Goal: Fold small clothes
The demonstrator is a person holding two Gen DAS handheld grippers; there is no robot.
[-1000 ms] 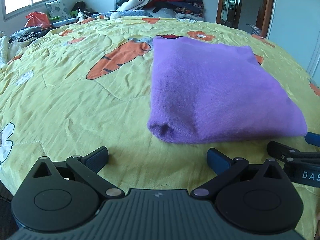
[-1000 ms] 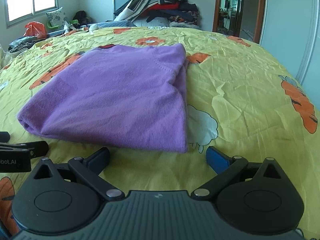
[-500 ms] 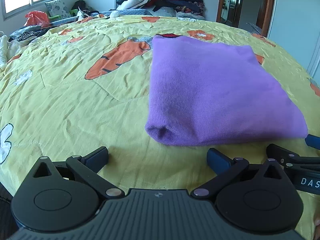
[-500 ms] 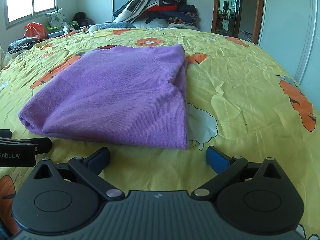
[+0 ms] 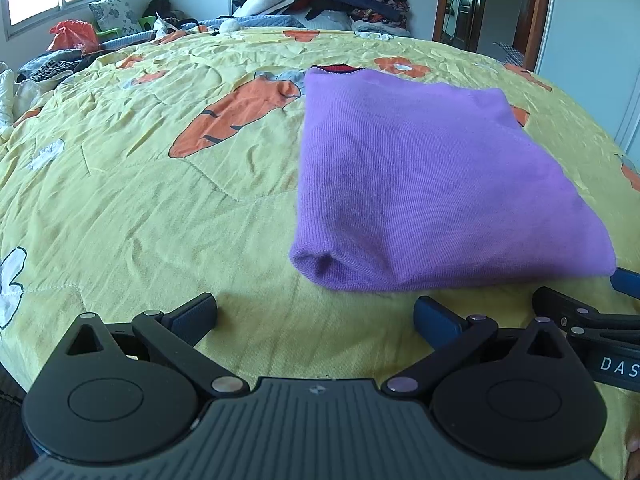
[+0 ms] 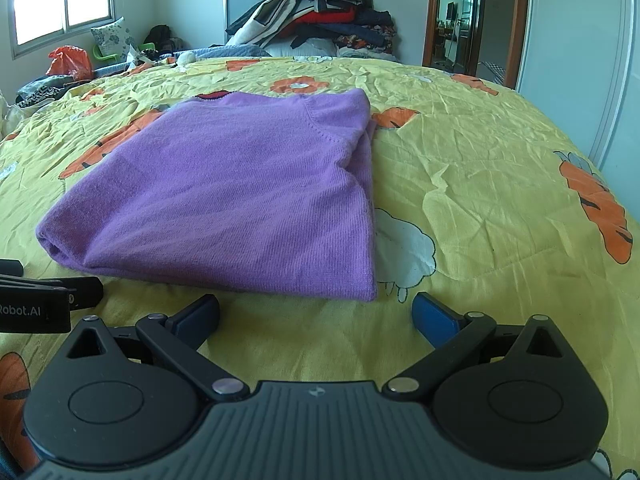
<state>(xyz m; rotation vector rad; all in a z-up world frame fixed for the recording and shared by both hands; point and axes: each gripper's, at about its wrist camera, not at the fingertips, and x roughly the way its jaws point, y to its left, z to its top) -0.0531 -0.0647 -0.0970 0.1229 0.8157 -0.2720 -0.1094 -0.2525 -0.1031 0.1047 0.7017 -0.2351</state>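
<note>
A purple knit sweater (image 5: 432, 184) lies folded into a rectangle on the yellow carrot-print bedspread (image 5: 140, 200); it also shows in the right wrist view (image 6: 240, 196). My left gripper (image 5: 316, 316) is open and empty, just short of the sweater's near left corner. My right gripper (image 6: 316, 314) is open and empty, just short of the sweater's near right corner. Each gripper's tip shows at the edge of the other's view.
A heap of clothes (image 6: 320, 16) is piled at the far end of the bed. Pillows and an orange bag (image 5: 72, 34) lie far left under the window. A doorway (image 6: 464, 20) and a white wardrobe (image 6: 580, 60) stand on the right.
Both grippers have drifted slightly; the sweater sits a little lower and closer in both views. The jaws stay open and the sweater has not moved.
</note>
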